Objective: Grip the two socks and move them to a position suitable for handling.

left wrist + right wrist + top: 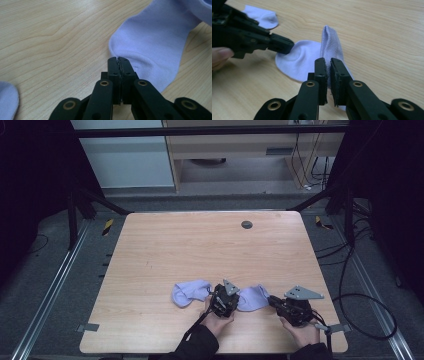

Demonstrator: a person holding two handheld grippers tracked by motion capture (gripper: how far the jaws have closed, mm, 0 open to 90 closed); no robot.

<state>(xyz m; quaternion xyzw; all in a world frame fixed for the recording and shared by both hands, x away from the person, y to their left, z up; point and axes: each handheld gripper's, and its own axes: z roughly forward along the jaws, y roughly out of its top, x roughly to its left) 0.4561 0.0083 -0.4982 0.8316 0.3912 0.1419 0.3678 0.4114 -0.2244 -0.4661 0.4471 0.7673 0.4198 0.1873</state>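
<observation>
Two lavender socks lie near the front edge of a wooden tabletop (pixel 165 255), and both are partly masked from above. In the high view the left claw (pixel 223 296) and the hand (pixel 216 322) behind it cover the gap between the left sock (pixel 189 292) and the right sock (pixel 252 298), so whether the two pieces touch cannot be told there. The right claw (pixel 274 301) hides the right sock's outer end in that view. The left gripper view cuts the left sock down to a pale corner at the bottom-left edge of the frame.

The left claw (pixel 118 60) is pressed together, its black jaws meeting on the rounded rim of the right sock (pixel 155 47), which spreads away up and to the right across the tabletop. How much fabric sits between the pads is hard to make out, as they close almost flush.

In the right gripper view the right claw (pixel 327 62) pinches the other end of the same sock (pixel 304 60), with a thin slit left between the jaws. A ribbed fold of cloth stands upright just beyond the tips. The left claw (pixel 287 46) comes in from the left and bites the far rim of that sock. The left sock (pixel 263 16) lies flat well behind it.
</observation>
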